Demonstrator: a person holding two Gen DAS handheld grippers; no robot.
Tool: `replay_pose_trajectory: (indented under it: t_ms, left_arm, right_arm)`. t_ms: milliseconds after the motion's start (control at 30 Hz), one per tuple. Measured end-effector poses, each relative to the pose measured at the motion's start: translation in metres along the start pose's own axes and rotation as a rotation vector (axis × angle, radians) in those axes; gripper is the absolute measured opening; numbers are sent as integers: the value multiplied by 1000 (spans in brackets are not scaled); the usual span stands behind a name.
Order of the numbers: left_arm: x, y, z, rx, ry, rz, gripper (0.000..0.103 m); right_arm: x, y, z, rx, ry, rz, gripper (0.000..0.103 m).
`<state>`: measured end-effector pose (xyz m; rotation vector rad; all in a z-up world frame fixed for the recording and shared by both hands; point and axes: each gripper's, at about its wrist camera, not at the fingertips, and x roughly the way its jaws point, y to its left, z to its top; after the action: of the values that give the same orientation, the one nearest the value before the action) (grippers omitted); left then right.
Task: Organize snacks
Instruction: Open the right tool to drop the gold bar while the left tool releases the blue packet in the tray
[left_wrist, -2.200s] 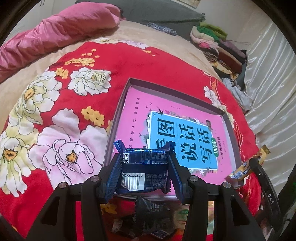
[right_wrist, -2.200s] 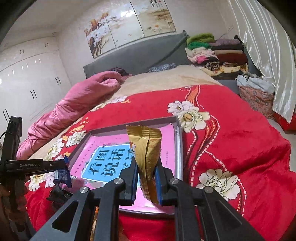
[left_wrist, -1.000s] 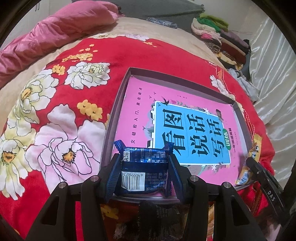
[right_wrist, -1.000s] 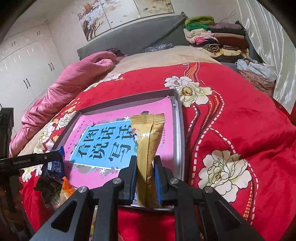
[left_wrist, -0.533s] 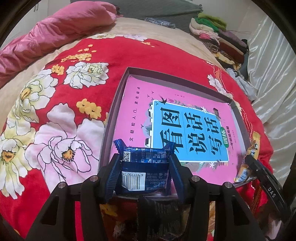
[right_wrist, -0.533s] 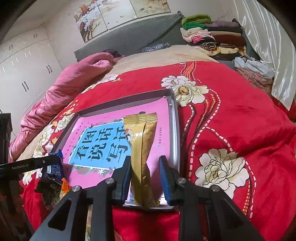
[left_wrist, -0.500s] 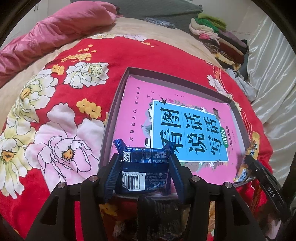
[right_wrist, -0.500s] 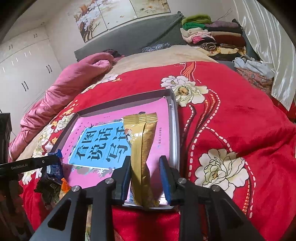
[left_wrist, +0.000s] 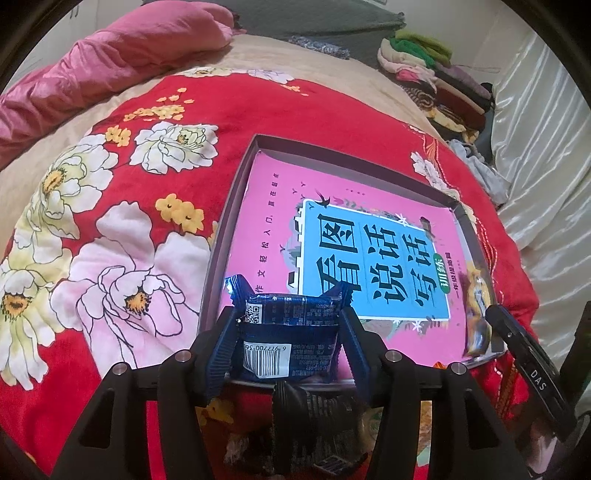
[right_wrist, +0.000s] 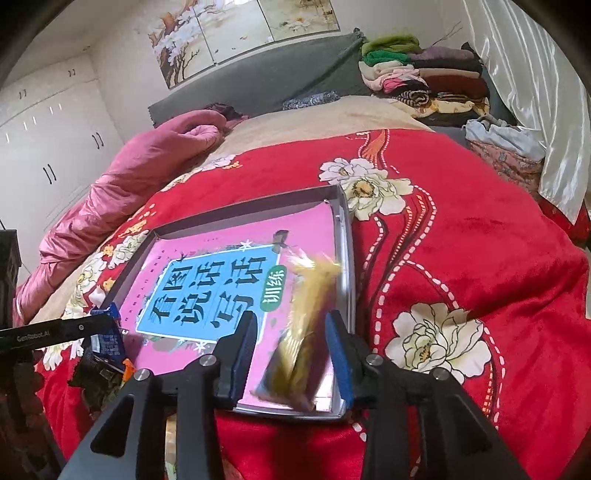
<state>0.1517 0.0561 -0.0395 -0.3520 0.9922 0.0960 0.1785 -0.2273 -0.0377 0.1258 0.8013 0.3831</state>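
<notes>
A shallow grey box (left_wrist: 236, 206) with a pink and blue book (left_wrist: 373, 258) in it lies on the red flowered blanket. My left gripper (left_wrist: 290, 332) is shut on a dark blue snack pack (left_wrist: 291, 336) over the box's near left corner. My right gripper (right_wrist: 291, 339) is open; the gold snack pack (right_wrist: 303, 332), blurred, lies tilted between its spread fingers at the box's near right corner (right_wrist: 343, 258). The gold pack also shows in the left wrist view (left_wrist: 476, 317). The blue pack shows in the right wrist view (right_wrist: 109, 339).
Several more snack packs lie on the blanket just below the box's near edge (left_wrist: 314, 417). A pink quilt (right_wrist: 147, 162) lies at the far left. Folded clothes (right_wrist: 417, 74) are stacked at the far right by a white curtain (right_wrist: 535, 92).
My right gripper has opened and let go of the gold pack, which has tipped over into the box's corner. My left gripper still holds the blue pack in about the same place.
</notes>
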Motion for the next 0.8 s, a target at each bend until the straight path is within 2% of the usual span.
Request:
replay_pose_trajectory:
  t_ms: [267,433,800]
  left_arm:
    - [-7,0,2,-2,-20,-12,58]
    - [-12,1,3,-2,-30,-20,59]
    - [-30,-2,0,20,-64,-50,74]
  right_arm:
    - [-3,3,2,-10,-20,18,40]
    - [-7,5,3,-12,-37,33,45]
    - [-16,16,6,-49,-71,75,50]
